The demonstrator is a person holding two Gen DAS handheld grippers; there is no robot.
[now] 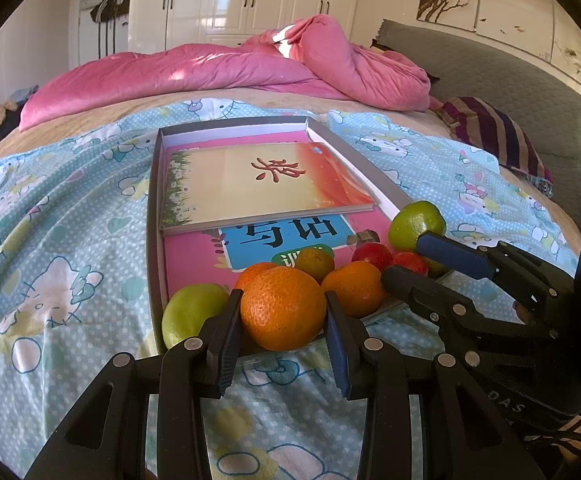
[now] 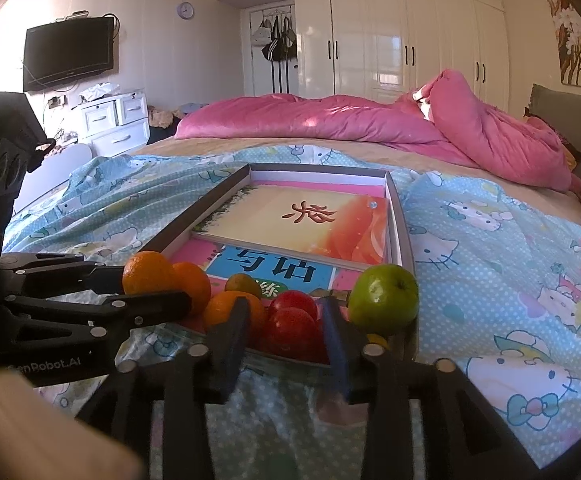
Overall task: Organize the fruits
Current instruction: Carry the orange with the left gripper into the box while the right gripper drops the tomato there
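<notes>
Left gripper (image 1: 282, 312) grasps the large round orange (image 1: 282, 308), right gripper (image 2: 286, 328) brackets the red tomato (image 2: 290, 328), closure unclear; crowded neighbouring fruit risks rolling off the shallow grey tray (image 1: 152, 216).

dimpled glossy orange (image 1: 282, 307), glossy paper booklet (image 1: 262, 184), cloth sheet (image 1: 62, 248).

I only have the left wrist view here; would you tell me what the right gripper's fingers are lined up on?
Observer: The right gripper is open and straddles the front red fruit at the near edge of the tray.
Operator: Thank you. What stands at the room's far left, outside my picture?
Observer: A wall-mounted television.
Operator: Anything beneath it?
Observer: A white drawer unit.
</notes>
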